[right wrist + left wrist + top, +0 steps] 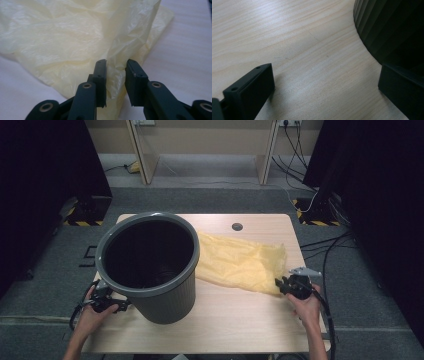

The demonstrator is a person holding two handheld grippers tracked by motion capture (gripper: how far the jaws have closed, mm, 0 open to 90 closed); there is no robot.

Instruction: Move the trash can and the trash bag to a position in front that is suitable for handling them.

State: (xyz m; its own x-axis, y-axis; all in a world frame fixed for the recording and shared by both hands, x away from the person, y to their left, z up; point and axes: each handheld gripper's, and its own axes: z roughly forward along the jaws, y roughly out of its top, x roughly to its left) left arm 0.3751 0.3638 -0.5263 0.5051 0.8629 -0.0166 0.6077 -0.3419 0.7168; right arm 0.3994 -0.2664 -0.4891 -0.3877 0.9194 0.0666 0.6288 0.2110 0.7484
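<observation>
The inside of the grey bin (147, 265) is dark in the high view, so its bottom and anything lying there cannot be made out. In the left gripper view the bin's ribbed wall (392, 27) is cut off by the top and right edges, and one finger (402, 92) is half lost in shadow against it. The far end of the yellow plastic bag (240, 262) runs up to the bin's rim, and whether it touches the wall there cannot be told. The bag's top runs out of the right gripper view.

The bag lies flat and crumpled on the tabletop (225, 320), to the right of the bin, stretching toward the right edge. It is thin, pale yellow and half see-through, with many creases (62, 37); its near corner is gathered into an upright fold.

The right gripper (281, 284) sits at that near corner. Its fingers (100, 77) stand a narrow gap apart with the fold of bag between them; the film lies against the left one, and the other does not clearly press it, so no firm grip shows.

The left gripper (107, 301) rests low on the tabletop at the bin's left foot, its fingers spread wide, with bare wood between them.
</observation>
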